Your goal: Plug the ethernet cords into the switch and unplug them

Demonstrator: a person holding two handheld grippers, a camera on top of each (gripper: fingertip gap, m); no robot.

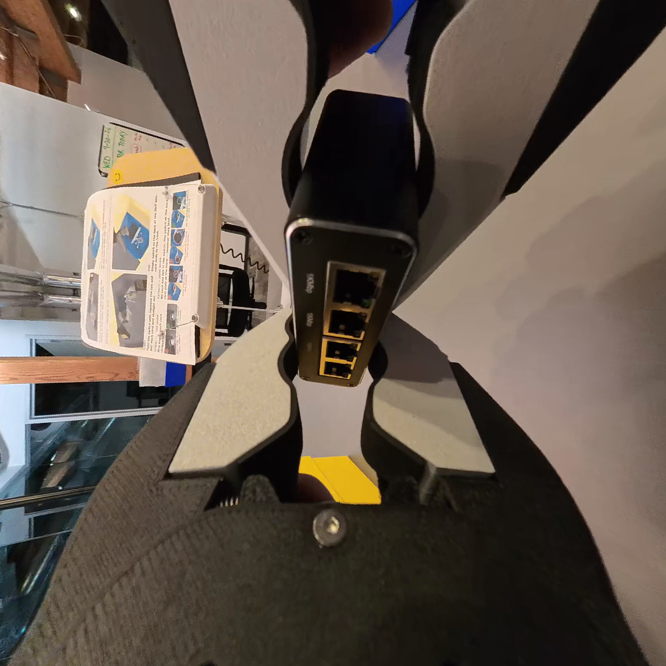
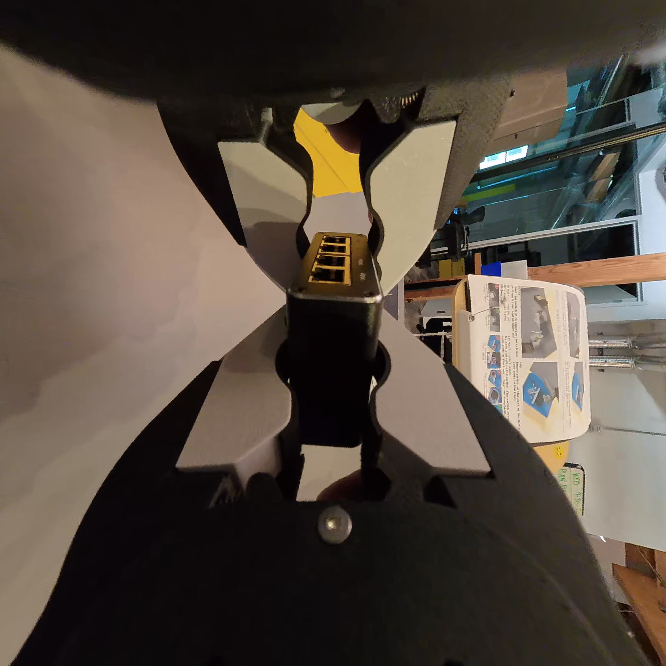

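Observation:
A black metal switch (image 1: pixel 360 201) hangs in the air between my two grippers, which face each other. My left gripper (image 1: pixel 331 346) is shut on its port end. Its row of yellow-rimmed ports (image 1: pixel 346 317) faces the left wrist camera, and all are empty. My right gripper (image 1: pixel 355 151) comes from the top of that view and is shut on the far end. In the right wrist view the right gripper (image 2: pixel 331 364) clamps the switch (image 2: pixel 331 324) around its body, and the left gripper (image 2: pixel 337 238) holds the port end beyond. No ethernet cord is in view.
A printed instruction sheet (image 1: pixel 144 274) on a pale board stands to the side, also in the right wrist view (image 2: pixel 533 353). A whiteboard (image 1: pixel 119 147), a wooden beam (image 1: pixel 65 369) and glass walls lie behind. A yellow surface (image 1: pixel 342 479) shows between the fingers. Less than 4 cm separates the two grippers' tips.

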